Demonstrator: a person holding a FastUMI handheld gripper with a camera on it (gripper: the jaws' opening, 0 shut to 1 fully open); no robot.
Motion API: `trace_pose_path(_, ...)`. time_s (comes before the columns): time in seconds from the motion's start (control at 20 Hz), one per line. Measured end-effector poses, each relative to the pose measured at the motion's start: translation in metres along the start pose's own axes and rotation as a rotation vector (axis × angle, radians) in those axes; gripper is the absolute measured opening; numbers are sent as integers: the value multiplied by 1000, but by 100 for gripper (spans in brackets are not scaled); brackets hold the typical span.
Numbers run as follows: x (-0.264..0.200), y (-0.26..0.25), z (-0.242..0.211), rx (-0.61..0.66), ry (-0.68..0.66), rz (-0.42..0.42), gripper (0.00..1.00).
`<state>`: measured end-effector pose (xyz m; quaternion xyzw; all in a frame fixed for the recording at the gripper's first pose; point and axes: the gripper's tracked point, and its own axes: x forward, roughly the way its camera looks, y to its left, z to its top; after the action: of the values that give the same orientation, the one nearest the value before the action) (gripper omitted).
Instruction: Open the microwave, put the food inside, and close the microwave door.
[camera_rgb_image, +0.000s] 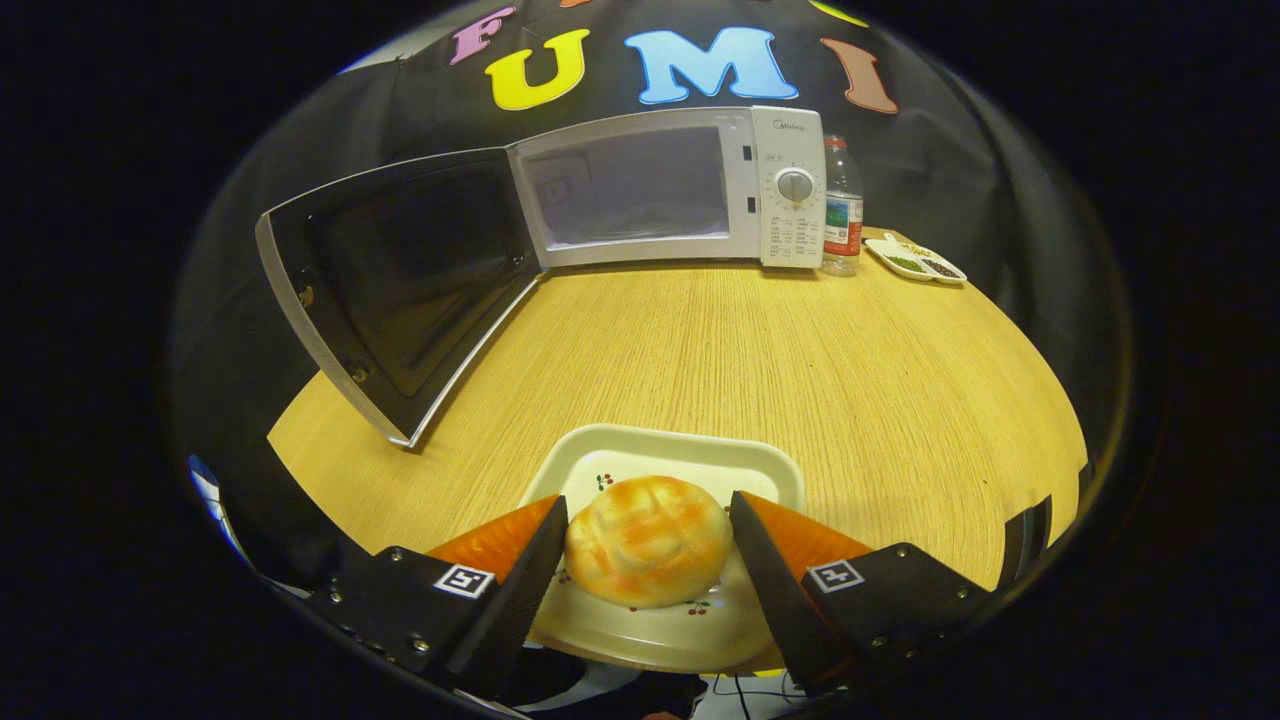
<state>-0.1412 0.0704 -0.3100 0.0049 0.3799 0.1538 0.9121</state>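
A round golden bun (648, 540) lies on a white square plate (680, 455) near the table's front edge. My gripper (648, 525) has one finger on each side of the bun, and both fingers press on it. Beyond the fingers, at the back of the wooden table (760, 360), stands a white microwave (790, 190). Its door (400, 280) is swung wide open to the left, and the lit cavity (630, 190) holds no food.
Right of the microwave stand a water bottle (843, 210) and a small white divided dish (915, 262) with dark bits in it. Bare wooden table stretches between the plate and the microwave. The open door juts out over the table's left part.
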Motion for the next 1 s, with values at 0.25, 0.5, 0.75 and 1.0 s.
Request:
trace_pose_path(0.25, 8, 3, -5, -44, 23, -20, 96)
trace_pose_path(0.5, 8, 10, 12, -18, -10, -21, 86)
trace_pose_path(0.75, 10, 16, 73, 33, -113, 0, 86)
trace_pose_path(1.0, 29, 14, 141, 65, -217, 0, 86)
